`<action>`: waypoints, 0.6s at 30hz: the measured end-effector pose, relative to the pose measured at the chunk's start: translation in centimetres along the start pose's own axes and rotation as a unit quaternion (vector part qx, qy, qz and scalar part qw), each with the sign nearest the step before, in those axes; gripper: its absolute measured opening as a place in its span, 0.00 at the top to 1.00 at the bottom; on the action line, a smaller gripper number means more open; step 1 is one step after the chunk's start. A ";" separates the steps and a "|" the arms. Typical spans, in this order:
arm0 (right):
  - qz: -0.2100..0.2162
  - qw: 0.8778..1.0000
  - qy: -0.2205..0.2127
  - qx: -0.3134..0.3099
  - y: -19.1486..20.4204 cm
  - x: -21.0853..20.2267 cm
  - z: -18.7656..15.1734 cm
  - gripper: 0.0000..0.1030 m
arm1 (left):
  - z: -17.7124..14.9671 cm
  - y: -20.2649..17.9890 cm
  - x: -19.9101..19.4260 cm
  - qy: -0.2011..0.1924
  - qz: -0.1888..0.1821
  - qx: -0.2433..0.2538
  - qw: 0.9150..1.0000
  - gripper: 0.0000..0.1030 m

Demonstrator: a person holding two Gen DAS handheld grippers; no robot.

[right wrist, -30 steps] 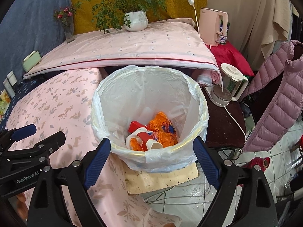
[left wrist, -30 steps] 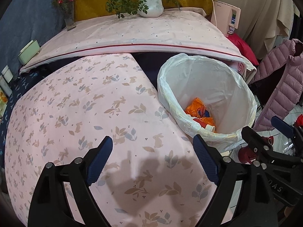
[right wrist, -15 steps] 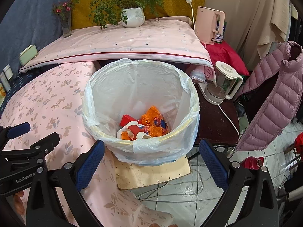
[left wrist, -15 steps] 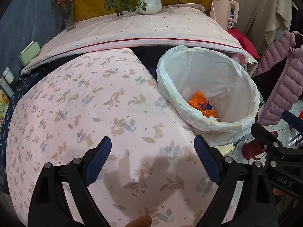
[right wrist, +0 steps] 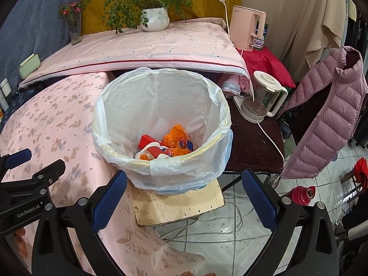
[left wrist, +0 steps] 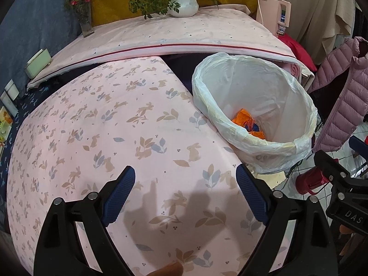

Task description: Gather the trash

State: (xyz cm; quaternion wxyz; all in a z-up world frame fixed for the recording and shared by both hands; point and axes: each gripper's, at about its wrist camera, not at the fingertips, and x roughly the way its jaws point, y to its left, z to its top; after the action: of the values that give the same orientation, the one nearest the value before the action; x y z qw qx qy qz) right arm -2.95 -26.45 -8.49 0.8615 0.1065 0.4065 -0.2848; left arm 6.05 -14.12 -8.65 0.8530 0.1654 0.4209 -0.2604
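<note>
A bin lined with a white plastic bag (right wrist: 161, 179) stands on a pale board beside the table. Inside lie orange wrappers (right wrist: 176, 135), a red piece and a white bottle (right wrist: 151, 153). My right gripper (right wrist: 184, 197) hangs open just in front of the bin, with nothing between its blue pads. In the left wrist view the same bin (left wrist: 271, 147) is at the right and the orange wrappers (left wrist: 247, 124) show inside. My left gripper (left wrist: 184, 193) is open over the pink rabbit-print tablecloth (left wrist: 103, 126), holding nothing.
A second pink-covered table (right wrist: 149, 46) stands behind with a potted plant (right wrist: 155, 19) and a flower vase (right wrist: 73, 25). A pink kettle (right wrist: 247, 28), a blender jug (right wrist: 262, 99) on a dark stand, a pink puffer jacket (right wrist: 326, 110) and floor cables (right wrist: 218, 227) fill the right side.
The right gripper's jaws have spread wider and it has drawn back a little from the bin. The left view has shifted slightly; the bin sits a bit higher in it.
</note>
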 end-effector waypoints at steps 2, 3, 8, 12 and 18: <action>0.000 1.000 0.002 -0.001 0.0 0.0 -0.2 0.07 | -0.1 0.1 0.0 -0.001 0.000 -0.003 1.000 0.17; 0.001 1.000 0.004 -0.001 0.0 0.1 -0.3 0.07 | -0.2 0.2 0.1 0.000 -0.001 -0.005 1.000 0.17; -0.001 1.000 0.007 -0.001 -0.1 0.2 -0.5 0.07 | -0.3 0.4 0.2 0.002 0.001 -0.012 1.000 0.17; 0.000 1.000 0.009 -0.002 0.0 0.3 -0.5 0.07 | -0.3 0.5 0.2 0.004 0.002 -0.022 1.000 0.17; 0.000 1.000 0.011 -0.005 0.1 0.3 -0.7 0.07 | -0.5 0.6 0.3 0.007 0.005 -0.025 1.000 0.17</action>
State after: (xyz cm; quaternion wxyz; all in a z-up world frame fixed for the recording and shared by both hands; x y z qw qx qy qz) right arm -3.15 -26.21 -9.19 0.8575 0.1054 0.4171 -0.2821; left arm 6.22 -13.48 -9.18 0.8553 0.1483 0.4321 -0.2444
